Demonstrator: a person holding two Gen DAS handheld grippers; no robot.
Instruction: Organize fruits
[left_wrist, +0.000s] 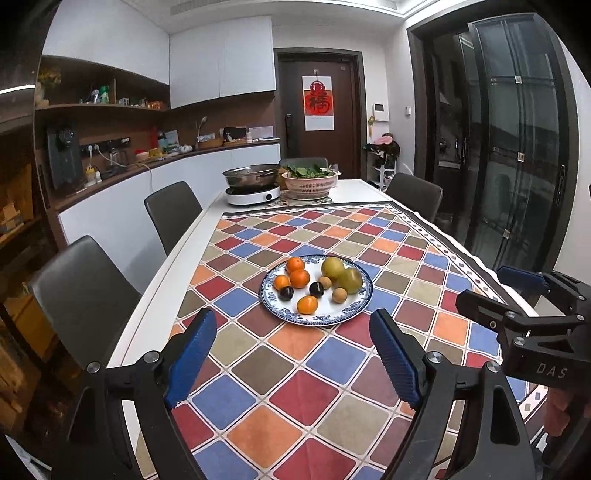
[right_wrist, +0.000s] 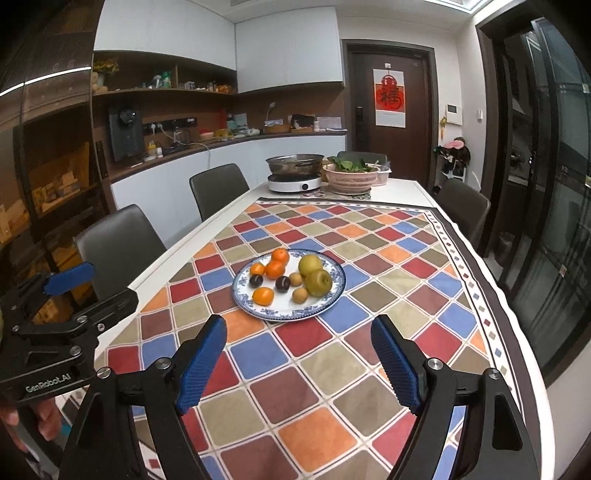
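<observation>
A blue-and-white plate (left_wrist: 269, 300) (right_wrist: 334, 291) sits on the checkered tablecloth mid-table. It holds several oranges (left_wrist: 299, 278) (right_wrist: 275, 269), two green pears (left_wrist: 349, 280) (right_wrist: 318, 282), two dark plums (left_wrist: 286, 293) (right_wrist: 282, 283) and two small brown fruits (left_wrist: 339, 295) (right_wrist: 300, 295). My left gripper (left_wrist: 293, 316) stands open just short of the plate's near rim, nothing between its blue pads. My right gripper (right_wrist: 300, 322) is also open and empty, at the same distance from the plate. Each gripper shows at the edge of the other's view, side by side.
At the far end of the table stand a steel pot on a white induction cooker (left_wrist: 253, 194) (right_wrist: 294, 181) and a pink colander of greens (left_wrist: 310, 182) (right_wrist: 351, 177). Dark chairs (left_wrist: 171, 210) (right_wrist: 118, 240) line the left side, and one (left_wrist: 415, 195) stands on the right.
</observation>
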